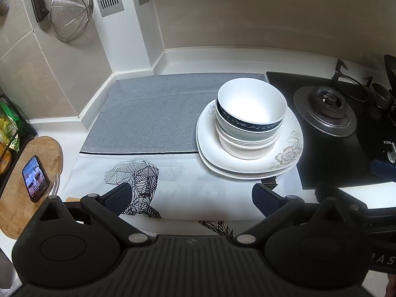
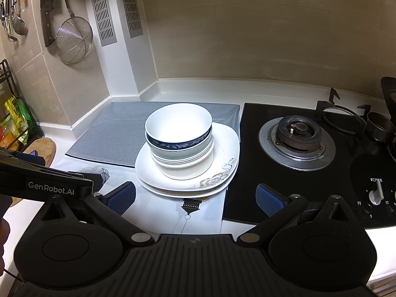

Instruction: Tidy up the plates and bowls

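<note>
A stack of bowls [image 1: 251, 113] [image 2: 179, 133] sits on two square white plates with a flower print [image 1: 284, 158] [image 2: 222, 173]. The top bowl is white with a dark blue patterned band. The stack rests at the right end of a grey and white mat [image 1: 153, 113] [image 2: 109, 128], beside the hob. My left gripper [image 1: 193, 196] stands open with nothing between its fingers, in front of the mat and left of the stack. My right gripper [image 2: 196, 198] is open too, just in front of the plates. The left gripper's body shows at the left edge of the right wrist view.
A black gas hob [image 1: 329, 113] [image 2: 297, 138] with a burner and a control knob [image 2: 377, 193] lies right of the plates. A wooden board [image 1: 22, 188] carries a phone [image 1: 36, 178] at the left. A strainer [image 1: 71, 12] and a cleaver [image 2: 48, 12] hang on the wall.
</note>
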Demonstrator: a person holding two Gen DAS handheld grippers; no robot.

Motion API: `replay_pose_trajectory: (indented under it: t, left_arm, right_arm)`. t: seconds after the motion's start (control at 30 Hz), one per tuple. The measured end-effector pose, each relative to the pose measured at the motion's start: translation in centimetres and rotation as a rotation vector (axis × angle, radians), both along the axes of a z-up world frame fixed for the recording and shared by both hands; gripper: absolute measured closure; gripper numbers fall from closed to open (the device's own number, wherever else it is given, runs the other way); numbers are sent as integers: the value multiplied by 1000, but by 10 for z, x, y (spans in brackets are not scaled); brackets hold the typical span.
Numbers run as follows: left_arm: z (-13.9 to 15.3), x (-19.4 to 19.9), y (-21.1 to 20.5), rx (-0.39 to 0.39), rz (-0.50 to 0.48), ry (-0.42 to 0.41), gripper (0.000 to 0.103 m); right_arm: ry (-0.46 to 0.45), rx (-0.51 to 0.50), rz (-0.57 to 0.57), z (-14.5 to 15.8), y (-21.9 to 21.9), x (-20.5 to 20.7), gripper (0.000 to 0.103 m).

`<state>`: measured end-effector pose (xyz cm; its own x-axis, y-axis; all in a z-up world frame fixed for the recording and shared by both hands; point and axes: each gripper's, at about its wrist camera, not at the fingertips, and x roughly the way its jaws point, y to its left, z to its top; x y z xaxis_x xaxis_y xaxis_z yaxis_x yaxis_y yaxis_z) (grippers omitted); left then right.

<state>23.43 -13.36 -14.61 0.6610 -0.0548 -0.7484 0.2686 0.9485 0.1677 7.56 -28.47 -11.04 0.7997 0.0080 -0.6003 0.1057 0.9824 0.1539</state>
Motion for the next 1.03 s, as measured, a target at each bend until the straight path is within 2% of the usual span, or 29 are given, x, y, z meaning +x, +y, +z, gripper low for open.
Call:
replay_pose_trajectory:
  t: [1.03]
  left_arm:
    - [-6,6,-6,19,-12,1,0]
  right_arm:
    - [3,7,0,-1,-1,0,0]
